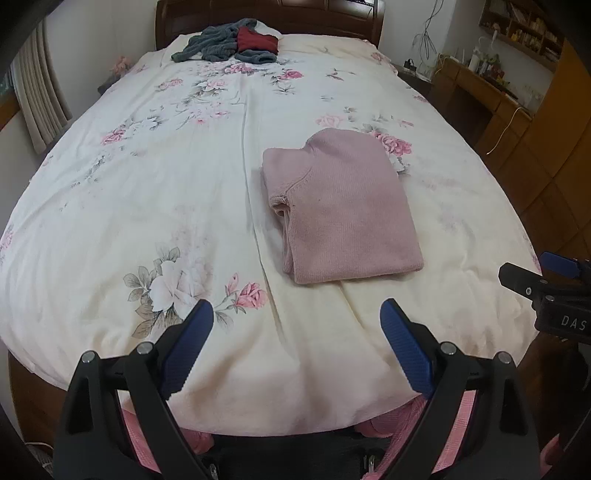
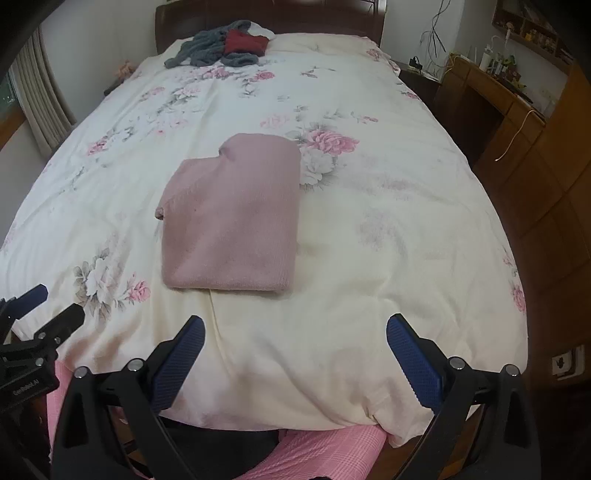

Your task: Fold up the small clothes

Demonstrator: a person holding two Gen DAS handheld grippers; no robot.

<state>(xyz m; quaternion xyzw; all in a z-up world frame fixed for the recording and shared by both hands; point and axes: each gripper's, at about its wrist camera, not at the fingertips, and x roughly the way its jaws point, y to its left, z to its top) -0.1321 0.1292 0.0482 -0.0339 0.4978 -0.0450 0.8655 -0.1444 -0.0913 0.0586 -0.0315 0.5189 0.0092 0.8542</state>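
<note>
Item, left to right. Left gripper (image 1: 296,345): blue-padded jaws spread wide, nothing between them, held over the near edge of the floral duvet (image 1: 147,184); its side mount, seen at the left margin of the right wrist view, carries small pale lettering that looks like "GenRobot.AI", too fine to confirm. Pile of unfolded clothes (image 1: 225,46): grey knit with a dark red piece on top, at the far end of the bed against the wooden headboard (image 1: 266,14), well apart from both tools. Pink knit sweater (image 2: 232,218): folded into a thick rectangle, lying flat near the bed's middle, right of the duvet's lengthwise crease, untouched. Right gripper (image 2: 295,356): jaws likewise spread, empty, poised at the near edge; its body, seen at the right margin of the left wrist view, shows "DAS" in white, the rest cut off. Desk (image 2: 491,92) with bottles and cables at far right; no label there is legible. Risks, judged: the far pile calls for a long reach over the folded sweater, and a trailing jaw or sleeve could drag its top layer open; the tangled grey and red pieces may lift together; a pinch taken low could catch the duvet too.
</note>
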